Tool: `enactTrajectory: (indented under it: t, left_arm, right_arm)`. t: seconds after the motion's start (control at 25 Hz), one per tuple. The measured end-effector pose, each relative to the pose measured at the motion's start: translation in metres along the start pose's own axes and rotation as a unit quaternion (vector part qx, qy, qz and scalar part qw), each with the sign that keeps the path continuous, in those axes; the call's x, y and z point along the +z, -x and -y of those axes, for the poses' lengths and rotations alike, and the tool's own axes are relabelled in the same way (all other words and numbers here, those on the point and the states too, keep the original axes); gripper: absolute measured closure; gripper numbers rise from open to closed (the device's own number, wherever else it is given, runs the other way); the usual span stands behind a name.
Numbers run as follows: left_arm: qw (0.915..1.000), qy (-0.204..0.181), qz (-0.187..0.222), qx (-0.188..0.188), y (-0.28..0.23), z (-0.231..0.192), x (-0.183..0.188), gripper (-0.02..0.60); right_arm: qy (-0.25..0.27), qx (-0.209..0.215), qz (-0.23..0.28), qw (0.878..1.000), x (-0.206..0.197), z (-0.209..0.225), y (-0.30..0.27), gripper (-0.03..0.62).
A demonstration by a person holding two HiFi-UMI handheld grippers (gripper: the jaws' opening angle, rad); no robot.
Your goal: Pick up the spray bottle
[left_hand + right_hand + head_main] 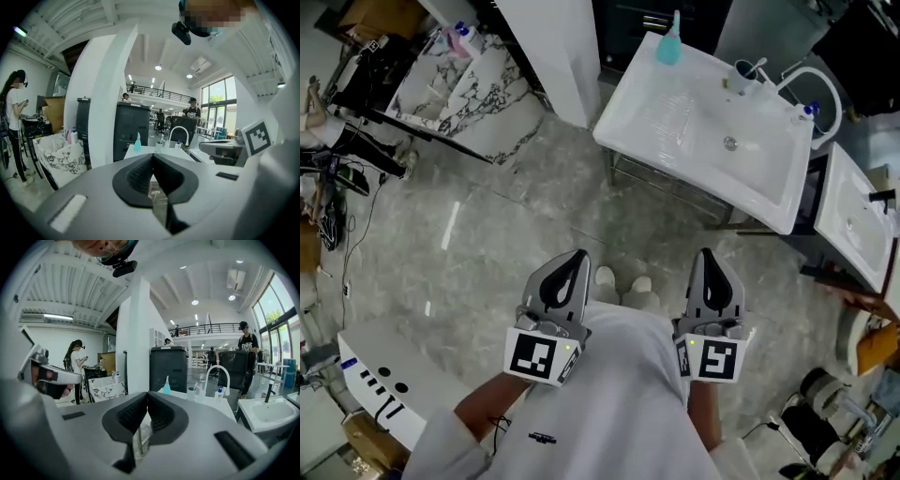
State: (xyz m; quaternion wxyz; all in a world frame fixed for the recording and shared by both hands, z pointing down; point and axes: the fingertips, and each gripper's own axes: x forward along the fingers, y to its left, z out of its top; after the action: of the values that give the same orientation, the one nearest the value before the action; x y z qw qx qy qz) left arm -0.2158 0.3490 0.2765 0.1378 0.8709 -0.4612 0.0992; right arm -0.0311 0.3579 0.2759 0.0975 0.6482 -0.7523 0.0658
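Both tools are held close to the person's body, over the floor and well short of the sink [675, 122]. The left tool [572, 267] has its jaws pressed together with nothing between them, and the right tool [711, 267] is likewise closed and empty.

The spray bottle [668, 42], teal, stands at the sink's far left corner, apart from the cup [739, 77] and the faucet [811, 80] along the far edge. It lies straight ahead and well apart from both tools, roughly between their two lines. The right tool looks slightly nearer, though the margin is small.

The head view shows the bottle nearly end-on, so it places it on the sink but says little of its shape. The left gripper view gives the profile: the bottle [137, 143] is upright, long axis vertical, just left of that tool's [153, 161] closed jaws. In the right gripper view it [167, 386] sits just right of the jaw line [147, 401]. Either tool would need to open before closing round the bottle from the side.
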Motion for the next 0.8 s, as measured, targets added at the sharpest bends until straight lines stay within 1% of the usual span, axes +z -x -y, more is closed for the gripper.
enactTrajectory:
  t: [0.12, 0.2, 0.28, 0.4, 0.44, 0.48, 0.6, 0.8]
  left_arm:
    - [1.0, -0.003, 0.005, -0.001, 0.007, 0.008, 0.001, 0.578]
    - [1.0, -0.005, 0.008, -0.003, 0.011, 0.013, 0.002, 0.578]
    - [1.0, -0.006, 0.008, -0.001, 0.015, 0.015, 0.002, 0.578]
    - [0.9998, -0.003, 0.018, 0.005, 0.022, 0.013, 0.005, 0.578]
    - [0.9997, -0.001, 0.023, 0.006, 0.024, 0.01, 0.007, 0.578]
    - [0.9996, 0.001, 0.026, 0.006, 0.026, 0.006, 0.008, 0.578]
    - [0.9995, 0.003, 0.032, 0.0, 0.03, 0.0, 0.008, 0.578]
    - [0.9995, 0.002, 0.027, -0.014, 0.023, -0.011, 0.012, 0.578]
  right_arm:
    - [-0.023, 0.008, 0.027, 0.999, 0.009, -0.002, 0.018, 0.588]
    - [-0.009, 0.01, 0.037, 0.999, 0.014, -0.002, 0.028, 0.588]
    - [0.004, 0.015, 0.03, 0.999, 0.012, -0.004, 0.035, 0.588]
    - [-0.041, 0.057, 0.026, 0.997, 0.01, -0.012, 0.038, 0.588]
    - [-0.044, 0.065, 0.028, 0.996, 0.011, -0.016, 0.037, 0.588]
    - [-0.035, 0.069, 0.03, 0.997, 0.011, -0.02, 0.036, 0.588]
    - [-0.007, 0.067, 0.035, 0.997, 0.012, -0.033, 0.035, 0.588]
    - [0.02, 0.03, 0.043, 0.998, 0.026, -0.042, 0.028, 0.588]
